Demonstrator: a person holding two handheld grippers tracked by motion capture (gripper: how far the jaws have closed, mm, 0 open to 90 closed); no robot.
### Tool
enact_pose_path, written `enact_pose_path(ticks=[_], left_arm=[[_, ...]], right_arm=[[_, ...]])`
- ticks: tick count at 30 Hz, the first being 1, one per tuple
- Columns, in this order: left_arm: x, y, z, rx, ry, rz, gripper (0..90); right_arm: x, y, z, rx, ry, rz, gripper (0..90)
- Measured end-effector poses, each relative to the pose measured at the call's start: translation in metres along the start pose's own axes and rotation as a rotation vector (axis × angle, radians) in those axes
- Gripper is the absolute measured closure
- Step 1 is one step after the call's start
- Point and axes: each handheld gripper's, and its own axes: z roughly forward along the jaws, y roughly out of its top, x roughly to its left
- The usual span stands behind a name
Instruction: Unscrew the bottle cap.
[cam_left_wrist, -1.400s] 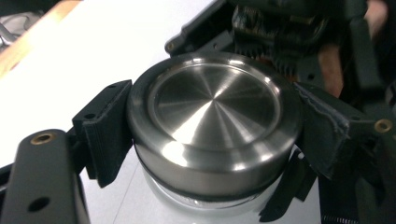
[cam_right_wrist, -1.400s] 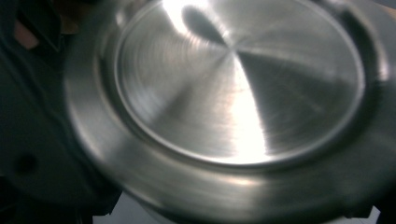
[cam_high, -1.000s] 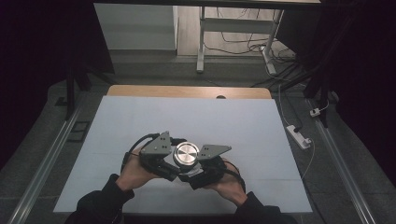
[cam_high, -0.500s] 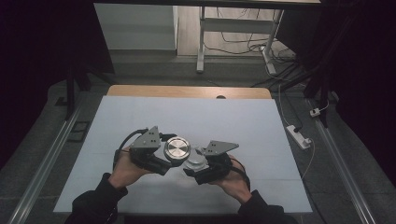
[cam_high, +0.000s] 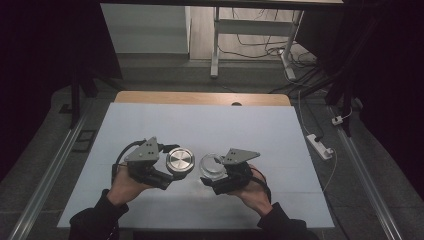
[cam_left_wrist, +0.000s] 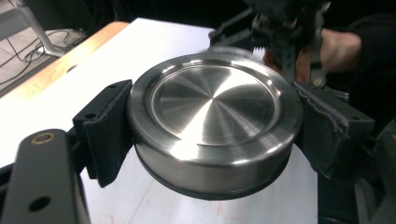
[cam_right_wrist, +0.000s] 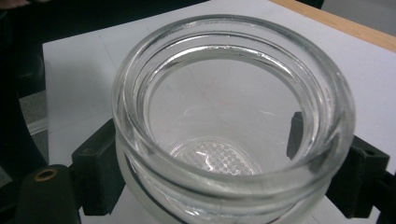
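Two parts now separate: left tongs (cam_high: 172, 172) clamp the lid (cam_high: 180, 161); right tongs (cam_high: 212, 182) clamp the open jar (cam_high: 212, 166).

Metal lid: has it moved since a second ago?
Yes. The metal lid, clamped by the left gripper, has shifted left along the table, off the glass jar held by the right gripper.

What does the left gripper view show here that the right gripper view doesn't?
Left gripper view: the steel lid clamped between that gripper's black jaws, with the right gripper and the hand behind it. Right gripper view: the open, empty glass jar held between its own jaws, with a dotted pattern on its base. Both: the white tabletop and its wooden far edge.
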Motion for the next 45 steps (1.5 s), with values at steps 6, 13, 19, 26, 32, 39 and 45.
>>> enact_pose_path(ticks=[6,13,19,26,32,39,45], left_arm=[[-0.002,-0.013,0.000,0.000,0.005,0.011,19.0],[0.000,-0.039,0.012,0.045,0.027,0.008,19.0],[0.005,-0.059,0.028,0.109,0.033,-0.017,19.0],[0.010,-0.078,0.040,0.163,0.058,-0.051,19.0],[0.012,-0.088,0.048,0.188,0.027,-0.083,19.0],[-0.010,-0.083,0.065,0.206,-0.048,0.007,19.0],[-0.021,-0.081,0.079,0.222,-0.089,0.035,19.0]], right_arm=[[-0.001,0.000,-0.003,-0.015,0.008,0.015,14.8],[-0.001,0.001,-0.009,-0.034,0.007,0.026,14.9],[0.001,0.001,-0.012,-0.033,0.007,0.022,14.9],[0.001,0.000,-0.020,-0.045,0.002,0.032,14.9],[0.000,-0.001,-0.021,-0.043,-0.003,0.036,14.9],[-0.004,0.000,-0.019,-0.037,-0.026,0.039,14.9],[-0.012,0.003,-0.013,-0.030,-0.052,0.044,14.9]])
